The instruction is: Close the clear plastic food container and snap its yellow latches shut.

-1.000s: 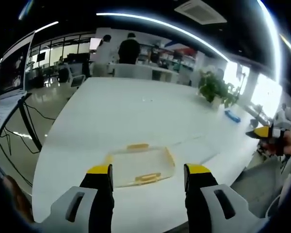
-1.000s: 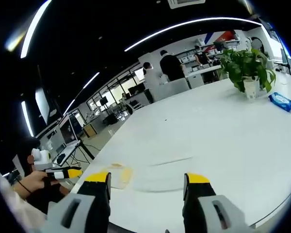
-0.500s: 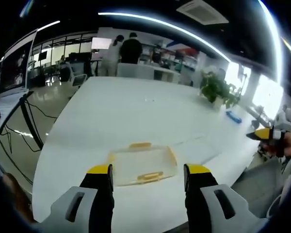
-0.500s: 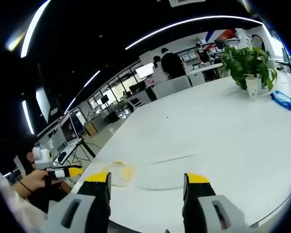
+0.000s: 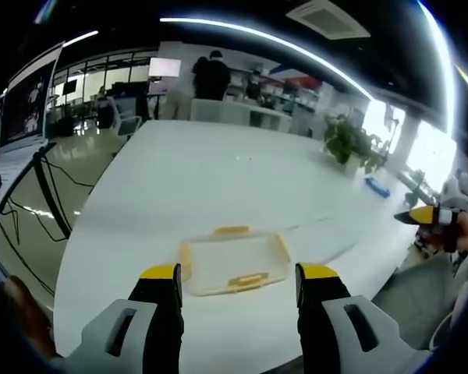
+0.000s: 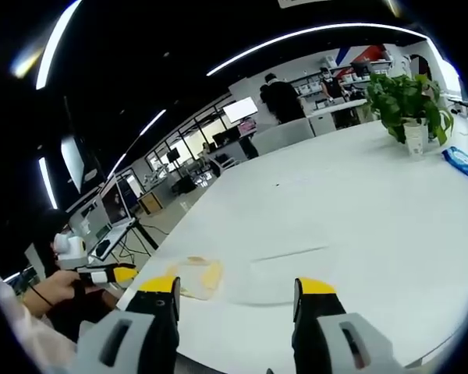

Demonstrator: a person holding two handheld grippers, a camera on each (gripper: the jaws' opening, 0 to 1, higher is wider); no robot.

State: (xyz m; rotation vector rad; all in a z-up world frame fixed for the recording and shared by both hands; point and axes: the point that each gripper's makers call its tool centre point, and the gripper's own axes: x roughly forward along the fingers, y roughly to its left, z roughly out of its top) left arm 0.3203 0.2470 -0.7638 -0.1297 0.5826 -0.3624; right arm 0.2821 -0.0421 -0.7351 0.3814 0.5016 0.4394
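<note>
container: clear container (image 5: pixel 232 261) with yellow latches (image 5: pixel 248 280) lies on white surface (image 5: pixel 218 179), just beyond left tongs (image 5: pixel 239 273) | left tongs: open, empty, container now sits a little nearer to them than before | right tongs (image 6: pixel 234 286): open, empty, off the container's side | potted plant (image 6: pixel 409 97): far across the surface from container

Open-plan office: long white table (image 5: pixel 218 179), desks, monitors (image 6: pixel 113 206), glass partitions
</note>
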